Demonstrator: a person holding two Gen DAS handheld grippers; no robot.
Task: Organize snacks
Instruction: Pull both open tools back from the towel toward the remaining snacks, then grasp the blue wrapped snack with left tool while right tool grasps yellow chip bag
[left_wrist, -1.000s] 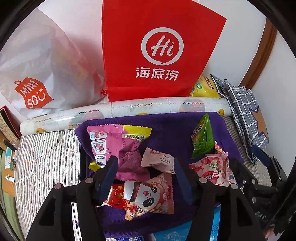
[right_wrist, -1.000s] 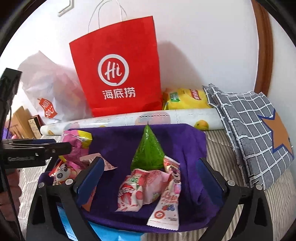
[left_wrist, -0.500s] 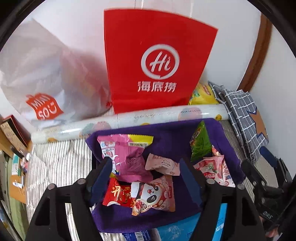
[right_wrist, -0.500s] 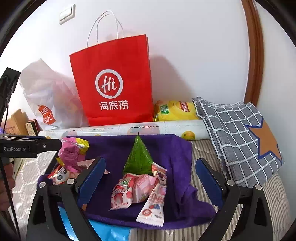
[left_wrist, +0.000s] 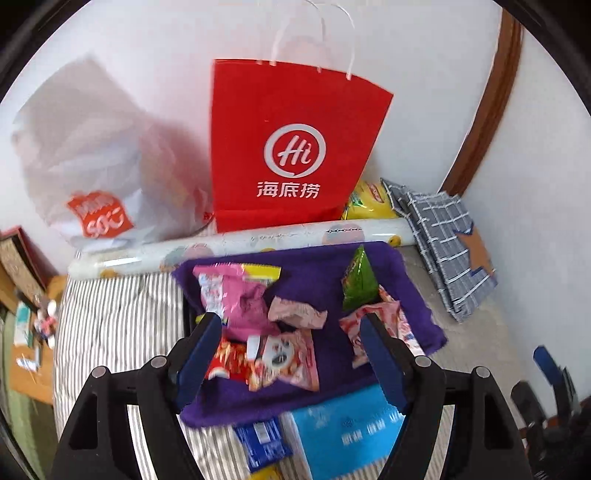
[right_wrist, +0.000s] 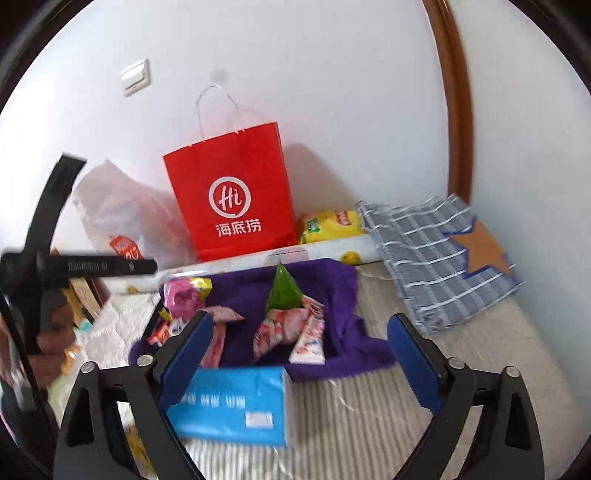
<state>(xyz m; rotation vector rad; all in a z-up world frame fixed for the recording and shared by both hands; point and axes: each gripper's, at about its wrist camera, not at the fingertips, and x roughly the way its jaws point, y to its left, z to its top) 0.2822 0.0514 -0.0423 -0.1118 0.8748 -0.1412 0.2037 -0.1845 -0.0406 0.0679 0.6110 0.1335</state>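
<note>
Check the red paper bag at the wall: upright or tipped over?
Upright. The red paper bag stands on its base against the wall behind the rolled mat, white handles up. Whether anything is inside cannot be told.

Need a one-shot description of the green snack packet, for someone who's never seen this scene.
Find the tall red paper bag against the wall; in front of it lies a purple cloth strewn with snacks. The green packet stands on the cloth's far right part, pointed like a pyramid, the only green one among pink and red wrappers.

Snack packets (left_wrist: 280, 347) on purple cloth (left_wrist: 317, 266), below left gripper (left_wrist: 291, 325), jaws apart, empty.
</note>
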